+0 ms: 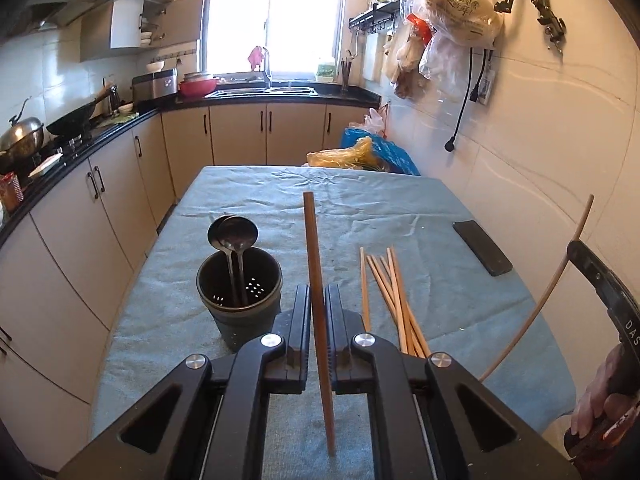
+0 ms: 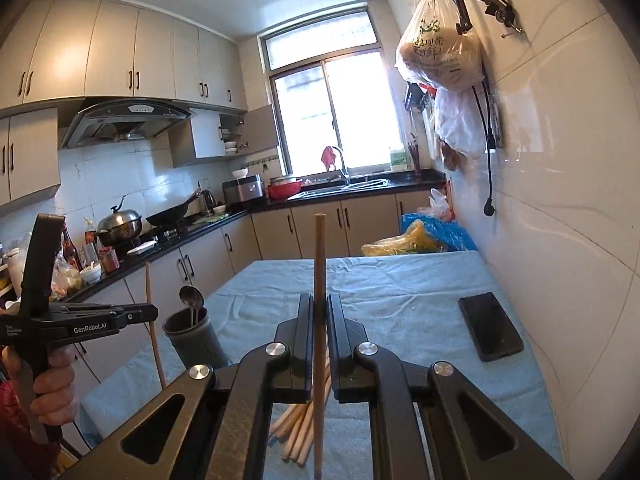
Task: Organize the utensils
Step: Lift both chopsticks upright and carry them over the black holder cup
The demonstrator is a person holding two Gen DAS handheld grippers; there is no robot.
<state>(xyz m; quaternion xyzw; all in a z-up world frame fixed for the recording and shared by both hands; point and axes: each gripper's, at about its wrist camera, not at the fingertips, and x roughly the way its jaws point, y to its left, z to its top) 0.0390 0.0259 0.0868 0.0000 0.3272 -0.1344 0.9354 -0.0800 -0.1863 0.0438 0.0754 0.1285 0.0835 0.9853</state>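
Note:
My left gripper is shut on a dark brown chopstick that stands nearly upright above the blue-clothed table. Just left of it sits a dark round utensil holder with two dark spoons in it. Several pale chopsticks lie loose to the right of the gripper. My right gripper is shut on a pale wooden chopstick, also upright, above the loose chopsticks. From the right wrist view the left gripper shows at the left, close to the holder.
A black phone lies on the cloth near the tiled wall on the right. Plastic bags sit at the table's far end. A counter with a wok and pots runs along the left. Bags hang on the wall above.

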